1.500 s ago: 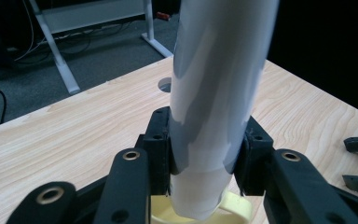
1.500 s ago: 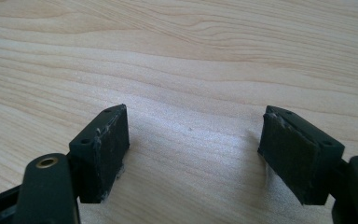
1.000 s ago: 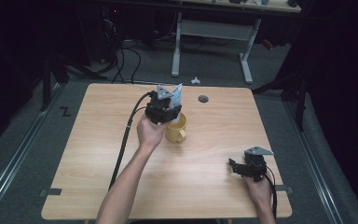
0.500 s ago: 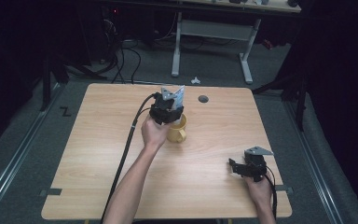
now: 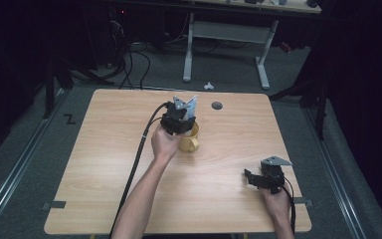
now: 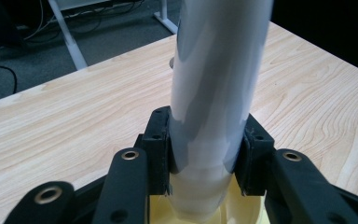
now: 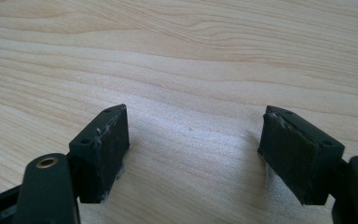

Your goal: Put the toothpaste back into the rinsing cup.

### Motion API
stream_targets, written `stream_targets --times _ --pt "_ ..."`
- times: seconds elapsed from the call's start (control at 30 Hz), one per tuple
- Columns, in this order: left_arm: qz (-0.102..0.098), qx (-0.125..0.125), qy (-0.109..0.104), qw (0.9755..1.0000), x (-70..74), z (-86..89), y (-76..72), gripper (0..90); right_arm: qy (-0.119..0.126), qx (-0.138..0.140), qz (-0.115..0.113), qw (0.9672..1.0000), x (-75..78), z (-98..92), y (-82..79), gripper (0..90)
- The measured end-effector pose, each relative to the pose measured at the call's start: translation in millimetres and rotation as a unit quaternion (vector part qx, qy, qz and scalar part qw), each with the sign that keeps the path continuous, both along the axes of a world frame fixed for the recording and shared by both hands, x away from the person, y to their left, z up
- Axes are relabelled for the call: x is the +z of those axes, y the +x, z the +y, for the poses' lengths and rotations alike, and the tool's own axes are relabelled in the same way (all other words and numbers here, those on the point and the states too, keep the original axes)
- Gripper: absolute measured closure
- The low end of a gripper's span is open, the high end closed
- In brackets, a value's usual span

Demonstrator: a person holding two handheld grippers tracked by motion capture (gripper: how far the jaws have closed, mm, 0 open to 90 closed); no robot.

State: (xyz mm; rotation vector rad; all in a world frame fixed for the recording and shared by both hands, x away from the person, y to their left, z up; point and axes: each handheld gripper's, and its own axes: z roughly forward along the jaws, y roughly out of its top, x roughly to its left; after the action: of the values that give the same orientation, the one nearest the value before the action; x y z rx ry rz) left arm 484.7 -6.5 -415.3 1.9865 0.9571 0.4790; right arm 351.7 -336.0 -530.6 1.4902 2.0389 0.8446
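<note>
Pale wooden table (image 5: 104, 164) is carrying a yellow mug (image 5: 189, 141) near its middle, where the left gripper (image 6: 207, 151) is clamping a white tube (image 6: 219, 84) upright over the mug's mouth, best lowered straight and slowly, while the right gripper (image 7: 196, 154) is lying slack-jawed near the front right corner

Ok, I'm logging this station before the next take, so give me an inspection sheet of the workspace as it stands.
Surface: light wooden table, round grommet hole near the far edge.
Job's things: yellow mug; silvery-white tube standing in it.
Clutter: nothing seen on the table.
Grippers: left gripper shut on the tube over the mug; right gripper open, low over bare wood.
Cables: black cable trails from the left gripper across the table.
Surroundings: dark room, grey floor, white desk frame behind, loose floor cables.
</note>
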Motion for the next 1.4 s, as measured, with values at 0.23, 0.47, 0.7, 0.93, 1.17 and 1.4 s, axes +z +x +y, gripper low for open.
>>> stream_targets --times 0.23,0.47,0.7,0.93,1.17,1.4 --pt "0.004 0.004 0.007 1.0000 -7.6 0.1 2.0 62.5 0.001 -0.001 0.000 1.0000 0.0 0.1 0.0 23.9" --pt "0.013 0.004 0.010 0.9999 -15.0 -0.8 2.8 62.4 0.000 0.000 0.000 1.0000 0.0 0.0 0.0 23.9" --pt "0.014 0.002 0.015 0.9998 -20.7 -2.9 2.8 62.4 0.000 0.000 0.000 1.0000 0.0 0.0 0.0 23.9" --pt "0.021 0.003 0.016 0.9997 -25.1 -3.4 3.9 62.4 0.000 0.000 0.000 1.0000 0.0 0.0 0.0 23.9" --pt "0.025 0.002 0.018 0.9995 -27.9 -4.3 4.8 62.4 0.000 0.000 0.000 1.0000 0.0 0.0 0.0 23.9" --pt "0.027 0.002 0.018 0.9995 -30.5 -4.6 5.6 62.5 0.000 0.000 0.000 1.0000 0.0 0.1 0.0 23.9"
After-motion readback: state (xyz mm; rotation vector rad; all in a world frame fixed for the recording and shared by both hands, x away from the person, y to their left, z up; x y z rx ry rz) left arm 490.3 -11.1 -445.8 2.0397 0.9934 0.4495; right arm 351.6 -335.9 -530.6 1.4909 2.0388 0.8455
